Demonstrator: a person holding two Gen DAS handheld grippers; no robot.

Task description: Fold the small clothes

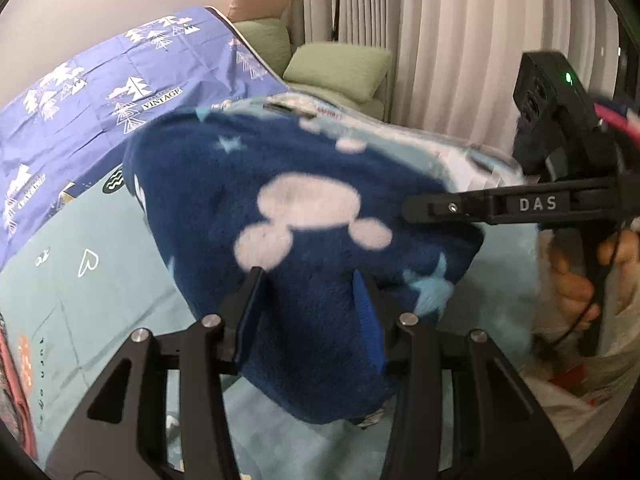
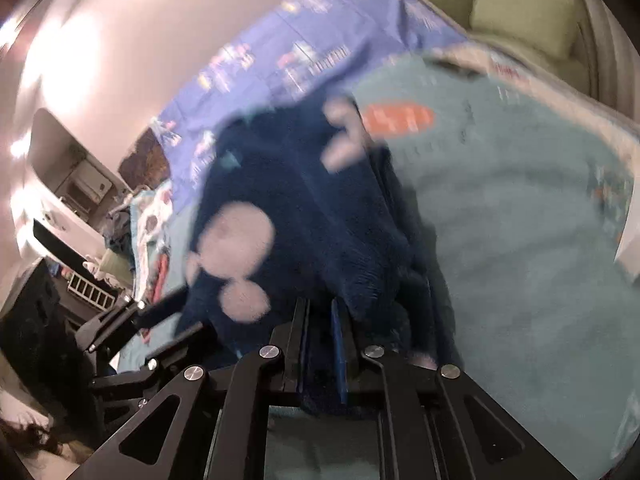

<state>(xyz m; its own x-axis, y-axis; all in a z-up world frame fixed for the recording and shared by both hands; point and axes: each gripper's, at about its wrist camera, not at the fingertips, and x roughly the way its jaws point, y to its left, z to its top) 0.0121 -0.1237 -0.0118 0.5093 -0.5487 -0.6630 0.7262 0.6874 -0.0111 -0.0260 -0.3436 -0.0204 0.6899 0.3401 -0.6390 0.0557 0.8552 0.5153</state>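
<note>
One dark blue fleece garment hangs between two tools, lifted above the bed. The left tool is clamped on the lower fold of the fleece, its two blue-padded fingers pressed into the pile on either side. In the left wrist view the right tool reaches in from the right, its black finger marked "DAS" lying against the far edge of the cloth; one hand wraps its handle. The right wrist view is blurred, yet the right tool shows its two fingers drawn close together with dark fleece pinched between them. The left tool shows there at the lower left, touching the same garment.

The fleece carries pale pink three-lobed blotches and light blue stars; three blotches show clearly in the left view. Beyond both tools lie one light teal sheet and one purple printed sheet. Two green cushions sit past the bed, before pleated curtains.
</note>
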